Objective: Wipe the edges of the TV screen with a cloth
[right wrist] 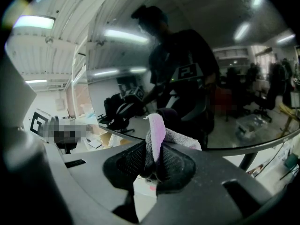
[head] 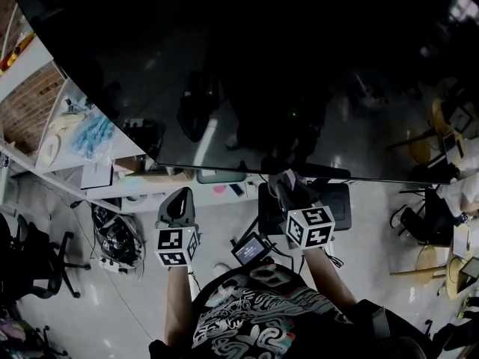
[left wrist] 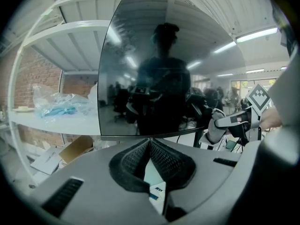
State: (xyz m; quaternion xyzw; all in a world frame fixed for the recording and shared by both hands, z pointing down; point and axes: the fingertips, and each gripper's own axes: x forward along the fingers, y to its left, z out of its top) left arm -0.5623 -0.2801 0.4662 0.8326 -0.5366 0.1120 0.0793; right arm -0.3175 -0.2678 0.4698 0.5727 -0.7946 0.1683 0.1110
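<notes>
TV screen (head: pixel 262 66) was dark & glossy and filled most of the head view, its lower edge running across the middle of that view. R tongs (right wrist: pixel 152 156) were clamped on the cloth (right wrist: pixel 161 135), a grey-white wad w/ a pink-purple fold sticking up out of the pads. The cloth sat right at the screen's lower edge, roughly mid-width. Couldn't tell if it actually touched the edge or only hung in front of it. L tongs (left wrist: pixel 150 146) were closed, pad tips meeting in a point w/ nothing btwn them. They were held just below the screen's lower edge, near its lower-left corner and clear of the glass. Each tool carried its marker cube (head: pixel 177 245) on the side nearer the person, below the screen. The glass showed a dim reflection of the person w/ both tools raised, plus ceiling lights. Left of the screen stood a white shelf (left wrist: pixel 51 123) w/ a clear plastic bag (left wrist: pixel 58 108) of blue stuff on it. A cardboard box (left wrist: pixel 75 146) lay under that shelf, below the level of the screen's lower-left corner. Well below & left of the screen in the head view, a black office chair (head: pixel 37 256) stood on the floor.
</notes>
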